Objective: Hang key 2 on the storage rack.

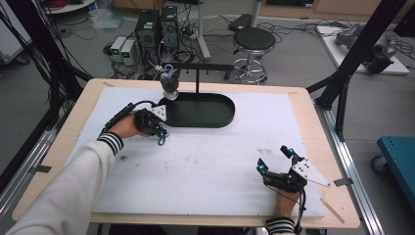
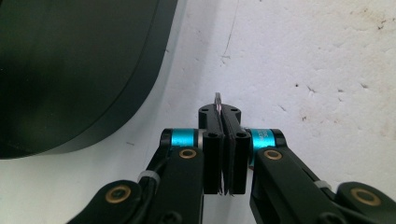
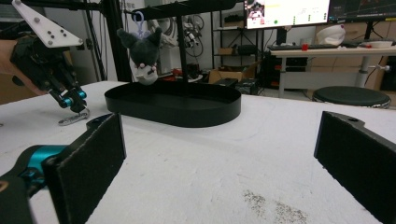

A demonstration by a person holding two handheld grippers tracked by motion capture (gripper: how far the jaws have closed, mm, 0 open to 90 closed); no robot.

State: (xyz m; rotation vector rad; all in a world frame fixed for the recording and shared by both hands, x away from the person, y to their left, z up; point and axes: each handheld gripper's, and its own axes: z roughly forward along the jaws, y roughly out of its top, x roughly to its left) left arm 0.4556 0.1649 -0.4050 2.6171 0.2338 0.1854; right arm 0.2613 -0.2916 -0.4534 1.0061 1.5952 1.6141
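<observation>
A dark plush keychain toy (image 1: pixel 169 83) (image 3: pixel 142 53) hangs from the arm of a black stand (image 1: pixel 197 81) over the left end of a black oval tray (image 1: pixel 208 119) (image 3: pixel 177 111) (image 2: pixel 70 70). Just in front of that end, my left gripper (image 1: pixel 160 133) (image 2: pixel 224 114) (image 3: pixel 71 100) is shut on a thin metal key ring (image 1: pixel 160 141) (image 2: pixel 217 100) (image 3: pixel 72 118). The ring hangs down to the white mat. My right gripper (image 1: pixel 275 158) (image 3: pixel 219 154) stands wide open near the mat's front right with nothing between its pads.
A white foam mat (image 1: pixel 205 166) covers most of the wooden table (image 1: pixel 313 122). Behind the table are a round stool (image 1: pixel 253 41), computer boxes (image 1: pixel 156 29) and cables on the floor. Black frame posts (image 1: pixel 362 44) stand at both sides.
</observation>
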